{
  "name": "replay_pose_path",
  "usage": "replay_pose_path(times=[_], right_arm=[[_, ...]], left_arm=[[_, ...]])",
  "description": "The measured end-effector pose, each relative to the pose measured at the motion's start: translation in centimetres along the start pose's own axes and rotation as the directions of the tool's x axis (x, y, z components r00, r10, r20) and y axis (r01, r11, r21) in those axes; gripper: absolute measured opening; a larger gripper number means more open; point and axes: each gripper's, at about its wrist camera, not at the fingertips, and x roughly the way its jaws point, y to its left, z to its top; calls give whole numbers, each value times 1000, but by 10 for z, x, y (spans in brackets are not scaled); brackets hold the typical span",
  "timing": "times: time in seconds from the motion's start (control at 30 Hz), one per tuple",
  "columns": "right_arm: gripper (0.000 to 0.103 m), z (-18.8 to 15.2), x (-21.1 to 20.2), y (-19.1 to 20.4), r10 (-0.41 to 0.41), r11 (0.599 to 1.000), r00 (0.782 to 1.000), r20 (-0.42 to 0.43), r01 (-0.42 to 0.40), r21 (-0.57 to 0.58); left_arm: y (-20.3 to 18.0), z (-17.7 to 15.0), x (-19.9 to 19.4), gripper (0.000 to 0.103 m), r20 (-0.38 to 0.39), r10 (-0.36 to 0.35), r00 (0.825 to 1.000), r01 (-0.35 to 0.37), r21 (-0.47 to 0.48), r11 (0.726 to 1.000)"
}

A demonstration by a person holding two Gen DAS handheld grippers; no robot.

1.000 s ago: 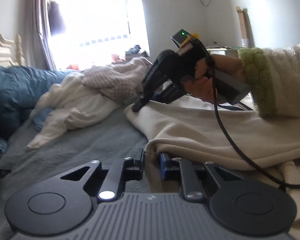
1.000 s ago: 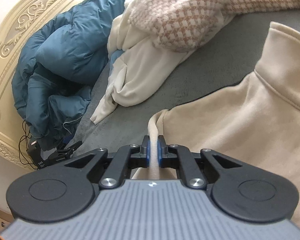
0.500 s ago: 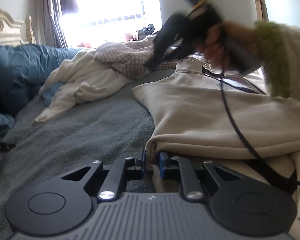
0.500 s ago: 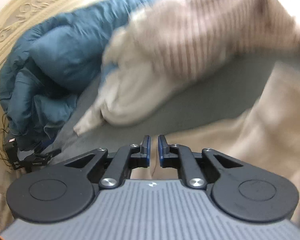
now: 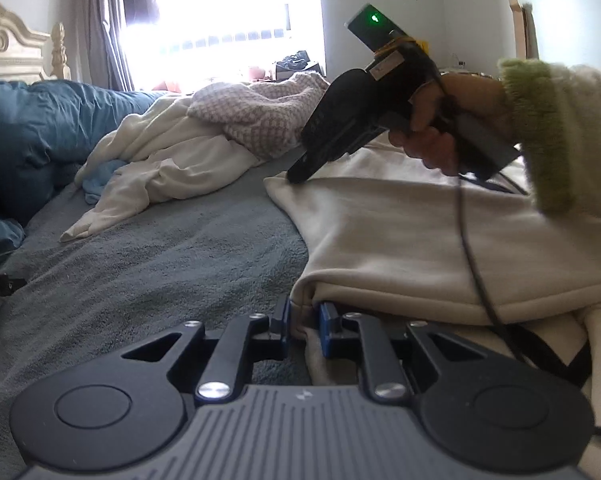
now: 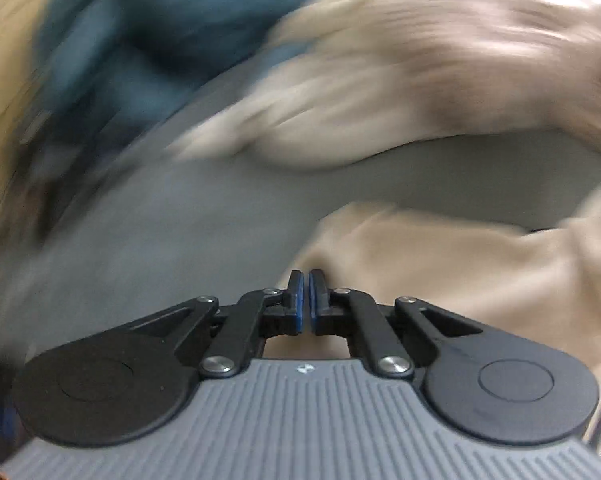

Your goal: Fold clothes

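Observation:
A cream sweatshirt (image 5: 400, 240) lies spread on the grey bed cover (image 5: 160, 272). My left gripper (image 5: 303, 316) is shut on the sweatshirt's near folded edge, with cloth between the blue pads. My right gripper (image 5: 296, 176) shows in the left wrist view with its tip down on the sweatshirt's far corner. In the blurred right wrist view my right gripper (image 6: 305, 296) is shut with nothing between the pads, and the cream sweatshirt (image 6: 460, 264) lies just ahead to the right.
A heap of white and checked clothes (image 5: 204, 144) lies on the bed beyond. A blue duvet (image 5: 28, 136) is bunched at the left by the cream headboard (image 5: 8, 52). A black cable (image 5: 476, 264) trails across the sweatshirt.
My right gripper let go of the sweatshirt edge, lifted, then came down onto the far corner, and it is moving fast. My left gripper kept its hold.

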Motion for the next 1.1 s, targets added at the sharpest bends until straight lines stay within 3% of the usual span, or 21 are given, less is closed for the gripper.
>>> replay_pose_path(times=[0.07,0.13,0.23,0.37,0.47,0.5,0.73,0.83,1.03,1.1], right_arm=[[8,6,-10,-14,-37,995,999,24,35,92],[8,4,-40,-14,-6,995,998,62,0,96],[8,0,-104,-2,72,997,992,102,-75,20],[8,-11,-187,23,108,991,987,117,-98,-95],[8,-21,-207,42,96,987,992,78,-84,-139],[8,-25,-208,48,84,986,994,65,-74,-151],[8,-50,-197,75,94,967,995,40,-82,-241],[8,-52,-169,78,109,953,994,-1,-105,-283],[6,-59,-83,71,143,937,980,-139,-179,-300],[5,-63,-57,65,107,932,983,-151,-152,-329]], left_arm=[[6,0,-5,21,-3,-20,1000,19,-27,999],[13,0,-17,25,9,-38,999,38,-60,997],[24,-1,-39,27,29,-37,999,40,-107,993],[38,13,-59,31,95,-40,995,58,-195,979],[32,30,-54,35,140,-92,986,120,-210,970],[28,28,-47,35,114,-88,990,109,-196,974],[0,19,6,30,-59,-45,997,39,-93,995],[5,15,4,31,-56,-31,998,25,-104,994],[22,4,12,36,-55,-86,995,73,-199,977],[18,2,11,36,-52,-76,996,65,-185,981]])
